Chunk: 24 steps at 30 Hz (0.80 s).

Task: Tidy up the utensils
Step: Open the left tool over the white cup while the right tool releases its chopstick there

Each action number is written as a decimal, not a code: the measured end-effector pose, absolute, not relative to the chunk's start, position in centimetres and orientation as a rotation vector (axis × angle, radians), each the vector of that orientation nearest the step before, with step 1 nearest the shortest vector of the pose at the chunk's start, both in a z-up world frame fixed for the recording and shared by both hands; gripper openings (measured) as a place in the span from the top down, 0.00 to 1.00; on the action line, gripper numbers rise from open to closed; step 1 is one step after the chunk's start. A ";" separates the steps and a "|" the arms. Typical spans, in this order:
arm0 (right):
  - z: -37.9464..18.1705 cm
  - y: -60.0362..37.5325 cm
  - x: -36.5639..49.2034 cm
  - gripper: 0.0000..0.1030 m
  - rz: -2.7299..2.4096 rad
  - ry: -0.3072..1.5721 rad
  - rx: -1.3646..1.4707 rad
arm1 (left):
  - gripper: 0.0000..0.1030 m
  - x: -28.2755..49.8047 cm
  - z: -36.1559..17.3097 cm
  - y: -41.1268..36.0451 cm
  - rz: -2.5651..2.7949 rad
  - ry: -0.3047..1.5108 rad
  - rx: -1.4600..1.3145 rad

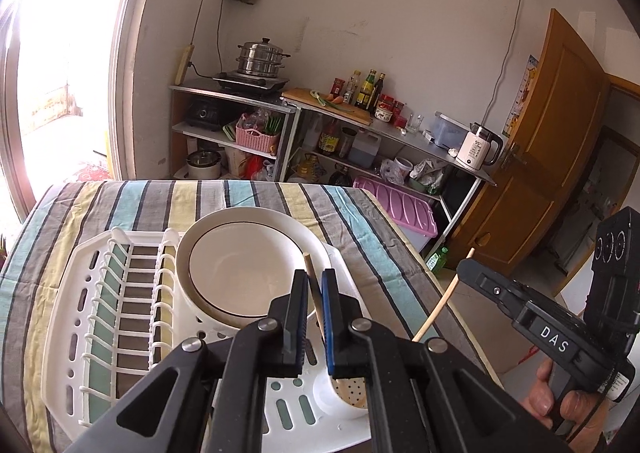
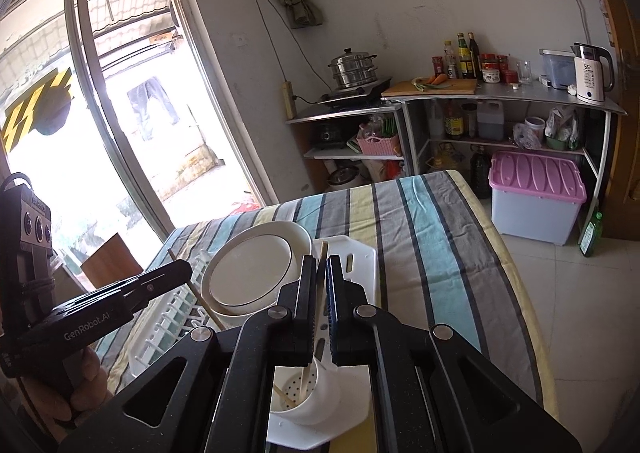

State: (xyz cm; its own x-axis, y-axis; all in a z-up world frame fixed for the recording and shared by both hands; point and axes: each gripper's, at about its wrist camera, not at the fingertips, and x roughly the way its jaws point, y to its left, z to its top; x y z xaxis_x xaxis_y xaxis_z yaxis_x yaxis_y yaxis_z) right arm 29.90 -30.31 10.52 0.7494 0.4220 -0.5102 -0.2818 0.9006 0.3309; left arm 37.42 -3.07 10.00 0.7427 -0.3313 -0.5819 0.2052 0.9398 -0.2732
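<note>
A white dish rack (image 1: 92, 317) lies on the striped tablecloth with a white bowl (image 1: 244, 265) in it and a white perforated utensil cup (image 2: 304, 393) at its near corner. My left gripper (image 1: 314, 293) is shut on a wooden chopstick (image 1: 311, 273) above the rack, near the cup (image 1: 348, 397). My right gripper (image 2: 321, 277) is shut on a second chopstick (image 2: 322, 257), whose lower end reaches into the cup. The right gripper also shows in the left wrist view (image 1: 466, 267), with its chopstick (image 1: 440, 305). The left gripper shows in the right wrist view (image 2: 184, 269).
The striped table (image 2: 440, 253) ends close on the right. Beyond it stand metal shelves (image 1: 400, 141) with bottles, a kettle (image 1: 478, 147) and a steamer pot (image 1: 260, 61). A pink-lidded box (image 2: 536, 197) and a green bottle (image 2: 591, 235) sit on the floor by a wooden door (image 1: 552, 157).
</note>
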 end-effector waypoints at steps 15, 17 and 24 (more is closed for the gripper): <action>11.1 -31.5 25.6 0.87 0.382 0.607 0.215 | 0.89 31.3 10.4 -1.8 -0.266 0.657 -0.110; 11.3 -31.6 24.1 0.87 0.387 0.596 0.204 | 0.89 29.5 10.5 -1.5 -0.271 0.640 -0.092; 10.9 -31.4 18.5 0.87 0.413 0.580 0.185 | 0.89 22.8 9.5 -0.2 -0.287 0.627 -0.058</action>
State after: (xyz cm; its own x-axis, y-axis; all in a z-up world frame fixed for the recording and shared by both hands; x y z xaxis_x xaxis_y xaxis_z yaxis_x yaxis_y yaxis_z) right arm 18.47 -31.44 10.94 0.7579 0.4277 -0.4925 -0.3251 0.9023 0.2833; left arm 22.81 -0.18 9.45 0.7715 -0.2824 -0.5702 0.2476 0.9587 -0.1399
